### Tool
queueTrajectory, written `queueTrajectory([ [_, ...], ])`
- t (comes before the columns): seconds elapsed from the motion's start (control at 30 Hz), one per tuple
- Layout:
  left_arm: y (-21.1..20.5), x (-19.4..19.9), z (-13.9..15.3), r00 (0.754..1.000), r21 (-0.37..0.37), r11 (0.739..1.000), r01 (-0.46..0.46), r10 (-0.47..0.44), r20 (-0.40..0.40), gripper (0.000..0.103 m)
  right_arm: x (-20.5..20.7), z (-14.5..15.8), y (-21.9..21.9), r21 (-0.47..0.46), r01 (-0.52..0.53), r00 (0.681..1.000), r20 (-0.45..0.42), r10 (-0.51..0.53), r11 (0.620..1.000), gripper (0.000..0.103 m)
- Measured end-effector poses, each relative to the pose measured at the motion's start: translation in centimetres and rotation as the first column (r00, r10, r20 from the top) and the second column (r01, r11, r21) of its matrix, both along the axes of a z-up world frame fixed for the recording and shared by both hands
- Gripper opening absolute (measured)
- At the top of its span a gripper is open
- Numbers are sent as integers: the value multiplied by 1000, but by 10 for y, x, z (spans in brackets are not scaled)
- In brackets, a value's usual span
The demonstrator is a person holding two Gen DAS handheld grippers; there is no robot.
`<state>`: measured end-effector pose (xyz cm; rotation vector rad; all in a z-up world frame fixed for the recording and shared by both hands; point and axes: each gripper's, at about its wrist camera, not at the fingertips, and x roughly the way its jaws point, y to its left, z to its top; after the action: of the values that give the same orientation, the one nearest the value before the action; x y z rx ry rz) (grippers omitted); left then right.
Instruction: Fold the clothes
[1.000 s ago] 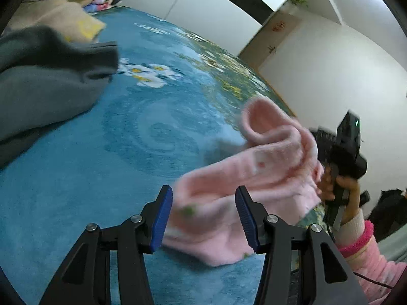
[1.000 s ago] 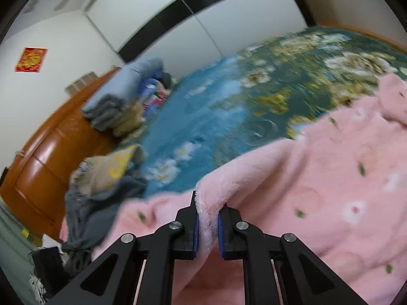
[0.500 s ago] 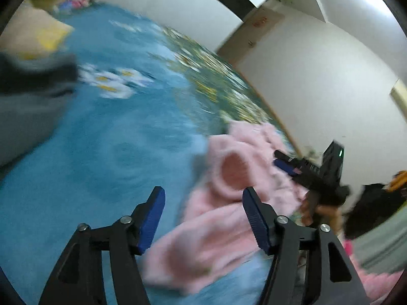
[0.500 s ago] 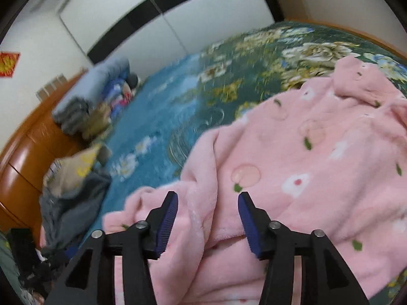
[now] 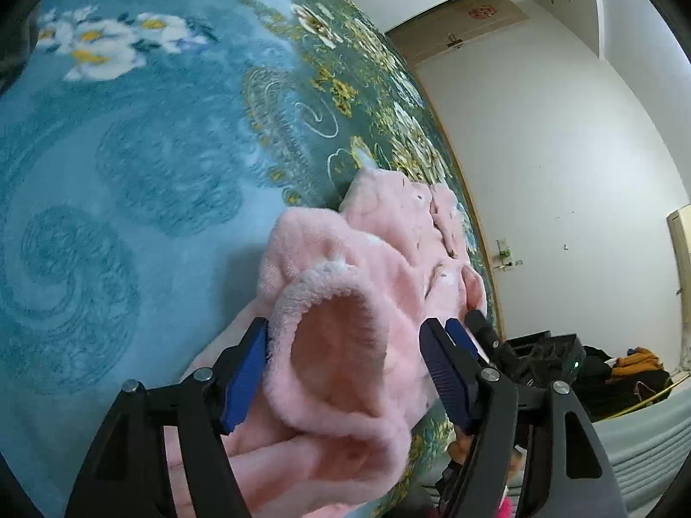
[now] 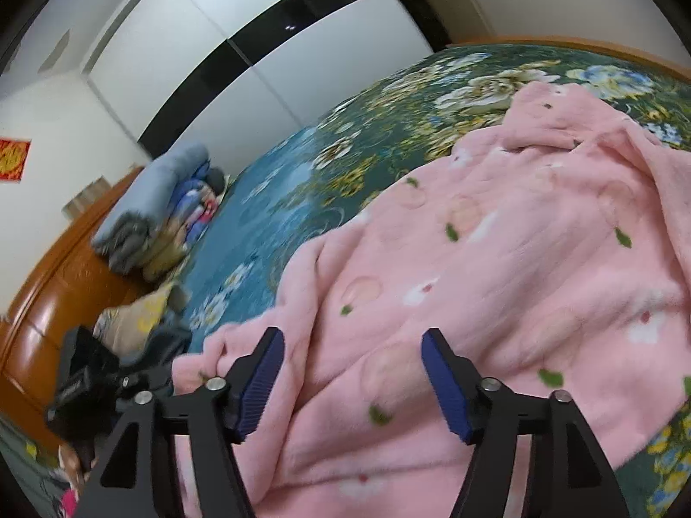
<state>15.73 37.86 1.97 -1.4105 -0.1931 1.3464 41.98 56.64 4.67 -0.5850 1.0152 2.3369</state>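
Looking along my left gripper (image 5: 341, 371), its blue pads spread wide around the round cuff of the fluffy pink fleece garment (image 6: 496, 267) on the blue floral bedspread (image 5: 129, 151). My right gripper (image 6: 352, 382) gapes above that fleece; folded bedding (image 6: 142, 203) sits beyond.

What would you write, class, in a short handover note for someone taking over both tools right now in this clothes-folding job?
Left tool: open, holding nothing; the open cuff of the pink fleece garment sits between its fingers.
Right tool: open, holding nothing, hovering over the garment's body.
Where things are: the garment lies rumpled on the blue floral bedspread, near the bed's edge. A stack of bedding and other clothes sit by the wooden headboard.
Done: no neat fold visible; the garment is only spread out.
Left: flatten it, fold sleeves in, fold the body, set aside.
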Motion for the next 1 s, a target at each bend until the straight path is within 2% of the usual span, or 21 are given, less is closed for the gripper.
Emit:
queueTrajectory([
  [0.07,6,2,3,999,-25,1000,-6,5,-40,71,-3,3,6,16,-7,1000,-22,7,1000,84],
  [0.13,11,3,4,996,-59,998,-20,15,-84,68,-7,6,15,38,-11,1000,-27,12,999,99],
  [0.2,14,3,3,993,-86,996,-38,28,-116,40,-7,6,21,55,0,999,-36,2,999,103],
  [0.27,16,3,3,988,-112,992,-57,40,-147,21,-1,3,25,67,29,998,-54,-25,997,103],
  [0.37,17,-14,32,950,-119,986,-119,78,-303,17,18,-10,28,89,48,993,-115,-37,995,103],
  [0.43,18,-26,52,909,-118,980,-161,100,-405,16,27,-17,32,98,59,993,-107,-48,993,103],
  [0.5,19,-37,72,856,-112,973,-202,120,-502,16,33,-18,39,88,79,992,-102,-70,993,103],
  [0.57,20,-48,92,793,-102,965,-243,137,-593,16,37,-16,42,90,78,990,-126,-67,993,103],
  [0.63,21,-60,112,720,-87,956,-281,150,-677,16,39,-14,44,93,80,988,-142,-66,992,103],
  [0.77,24,-114,129,589,-101,898,-429,193,-785,16,36,-16,44,82,82,988,-141,-70,993,103],
  [0.87,30,-155,110,612,-170,851,-497,205,-764,16,29,-20,43,76,64,991,-122,-55,995,103],
  [1.0,46,-188,66,612,-260,790,-555,176,-771,16,25,-21,41,86,59,993,-103,-50,995,103],
])
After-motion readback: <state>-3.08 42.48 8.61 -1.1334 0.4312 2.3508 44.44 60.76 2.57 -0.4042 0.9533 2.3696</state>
